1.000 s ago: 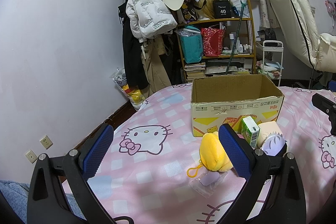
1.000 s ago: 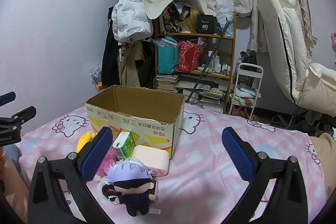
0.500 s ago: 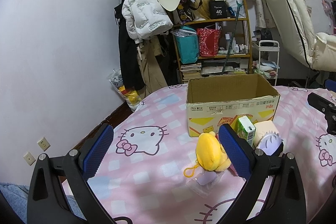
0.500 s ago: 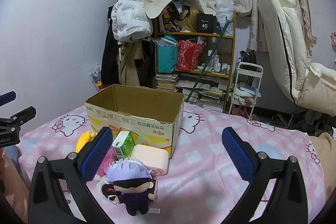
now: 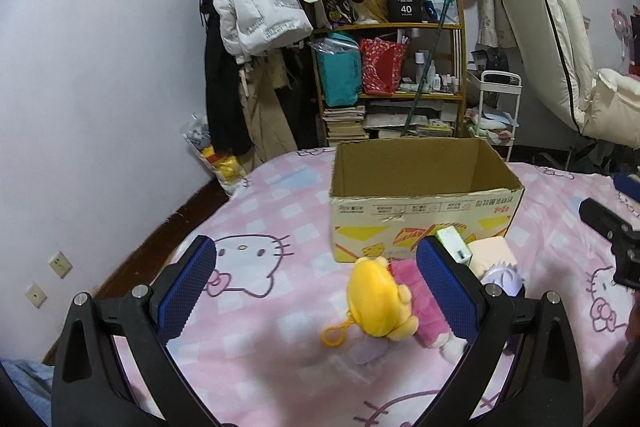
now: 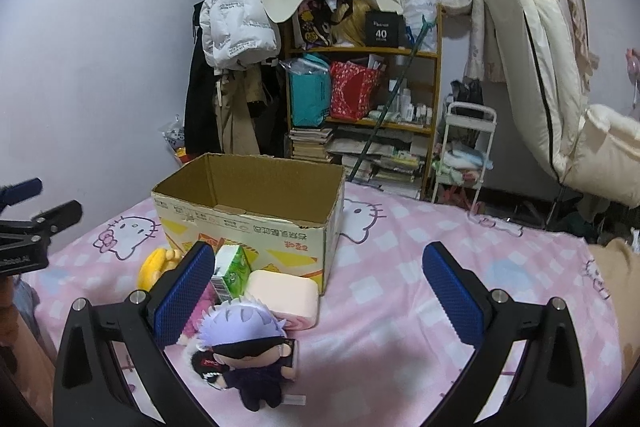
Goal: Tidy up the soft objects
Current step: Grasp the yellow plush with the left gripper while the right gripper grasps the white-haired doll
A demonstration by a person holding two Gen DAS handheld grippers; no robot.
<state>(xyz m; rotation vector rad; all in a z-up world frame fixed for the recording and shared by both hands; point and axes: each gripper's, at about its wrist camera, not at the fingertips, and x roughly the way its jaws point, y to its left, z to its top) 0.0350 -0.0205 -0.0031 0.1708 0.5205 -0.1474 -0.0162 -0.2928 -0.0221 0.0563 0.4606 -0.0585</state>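
Note:
An open cardboard box point(image 5: 424, 203) stands on the pink bed; it also shows in the right wrist view point(image 6: 248, 211). In front of it lie a yellow plush keychain point(image 5: 378, 301), a pink plush point(image 5: 418, 301), a green carton point(image 6: 232, 269), a peach soft block point(image 6: 286, 293) and a white-haired doll point(image 6: 244, 339). My left gripper point(image 5: 316, 287) is open and empty, above the bed just left of the yellow plush. My right gripper point(image 6: 318, 297) is open and empty, with the doll and block between its fingers' line of sight.
The bed has a pink Hello Kitty sheet point(image 5: 256, 259). Behind it stand a cluttered shelf point(image 6: 360, 99), hanging coats point(image 6: 232, 27) and a small white cart point(image 6: 464, 147). A cream recliner point(image 6: 560, 87) is at the right. The wall is close on the left.
My left gripper has risen and shifted slightly left; the pink plush now shows beside the yellow one. The right gripper has barely moved.

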